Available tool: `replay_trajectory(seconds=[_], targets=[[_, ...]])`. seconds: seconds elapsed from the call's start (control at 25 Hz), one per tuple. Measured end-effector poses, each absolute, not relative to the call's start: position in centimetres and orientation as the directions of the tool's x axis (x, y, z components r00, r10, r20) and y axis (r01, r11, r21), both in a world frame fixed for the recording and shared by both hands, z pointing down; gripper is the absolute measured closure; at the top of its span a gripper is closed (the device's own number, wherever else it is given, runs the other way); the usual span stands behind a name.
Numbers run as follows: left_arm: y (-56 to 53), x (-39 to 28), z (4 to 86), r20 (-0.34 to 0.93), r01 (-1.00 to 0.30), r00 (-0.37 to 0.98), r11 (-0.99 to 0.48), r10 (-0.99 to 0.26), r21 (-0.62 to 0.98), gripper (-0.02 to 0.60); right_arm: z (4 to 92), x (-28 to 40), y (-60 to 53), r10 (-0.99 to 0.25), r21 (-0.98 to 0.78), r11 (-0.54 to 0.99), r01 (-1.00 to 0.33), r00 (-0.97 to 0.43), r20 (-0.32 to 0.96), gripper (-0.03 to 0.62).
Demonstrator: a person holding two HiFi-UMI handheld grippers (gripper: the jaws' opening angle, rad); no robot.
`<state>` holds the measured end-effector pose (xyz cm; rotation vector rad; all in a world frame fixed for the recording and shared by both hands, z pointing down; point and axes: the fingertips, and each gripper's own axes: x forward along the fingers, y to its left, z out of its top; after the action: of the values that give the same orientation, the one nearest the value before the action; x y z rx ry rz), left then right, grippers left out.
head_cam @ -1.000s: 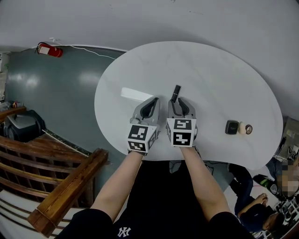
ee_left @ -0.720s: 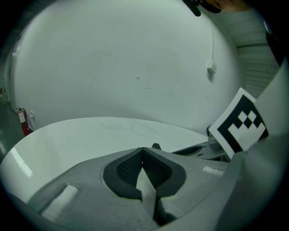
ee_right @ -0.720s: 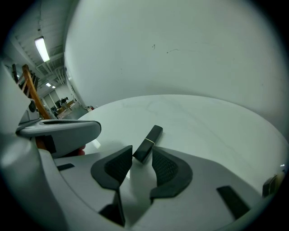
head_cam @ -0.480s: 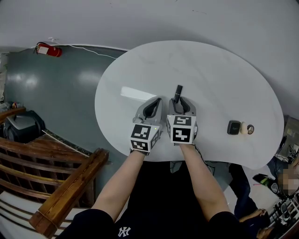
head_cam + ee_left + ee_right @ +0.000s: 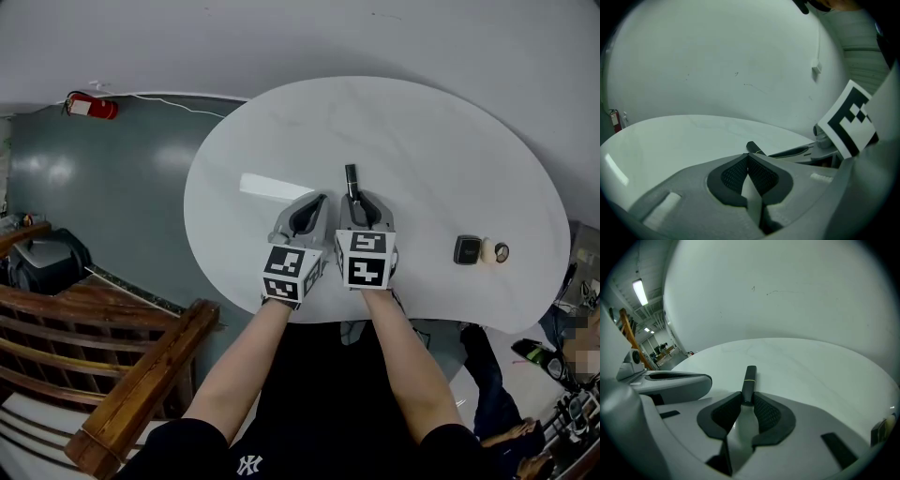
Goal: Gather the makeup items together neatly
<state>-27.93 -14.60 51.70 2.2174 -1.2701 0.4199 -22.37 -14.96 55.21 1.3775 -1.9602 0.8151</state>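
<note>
Right tool (image 5: 748,400): narrow, its jaws having just been closing; the two dark pads press on the near end of a black makeup tube (image 5: 750,378).
Black makeup tube: slim, with a thin gold band partway along. It sticks out past the pads toward the far edge of the counter (image 5: 422,150), about midway between the left and right edges. Whether its far end touches the surface cannot be told.
Left tool (image 5: 748,158): jaws together, ribbed pads meeting at the tips with nothing between them. It sits just beside the right tool on its left, tips near the tube but apart from it.
Arms: both forearms reach forward from the counter's near edge, roughly parallel. The left forearm (image 5: 239,361) angles slightly inward and the right forearm (image 5: 408,361) runs straighter.
Tool pose: both point away from the person and tilt down toward the surface, their marker cubes (image 5: 367,259) facing up at the near edge.
Other makeup: a dark square compact (image 5: 467,250) and two small round items (image 5: 493,252) lie side by side near the counter's right edge, well apart from both tools.
</note>
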Motion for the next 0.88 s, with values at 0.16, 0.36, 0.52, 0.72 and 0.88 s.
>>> replay_trajectory(seconds=[0.16, 0.36, 0.52, 0.72, 0.88], targets=[[-14.3, -26.5, 51.2, 0.509, -0.854, 0.519, -0.423, -0.687, 0.302, 0.572, 54.6, -21.1, -14.1, -0.6, -0.141, 0.272, -0.952, -0.282, 0.749, 0.497], [-13.0, -23.7, 50.5, 0.498, -0.833, 0.552, -0.461, -0.668, 0.304, 0.572, 53.4, -18.7, -12.4, -0.619, -0.14, 0.253, -0.957, -0.271, 0.737, 0.497], [-11.9, -20.5, 50.2, 0.495, -0.81, 0.584, -0.503, -0.644, 0.301, 0.572, 52.8, -15.9, -10.8, -0.637, -0.135, 0.231, -0.964, -0.255, 0.728, 0.497], [-10.1, -16.5, 50.1, 0.493, -0.779, 0.622, -0.546, -0.609, 0.308, 0.572, 52.7, -11.6, -8.4, -0.646, -0.119, 0.186, -0.975, -0.213, 0.733, 0.497], [-8.7, -13.5, 50.0, 0.493, -0.753, 0.649, -0.582, -0.579, 0.308, 0.572, 52.5, -8.5, -6.6, -0.656, -0.104, 0.156, -0.982, -0.182, 0.732, 0.497]])
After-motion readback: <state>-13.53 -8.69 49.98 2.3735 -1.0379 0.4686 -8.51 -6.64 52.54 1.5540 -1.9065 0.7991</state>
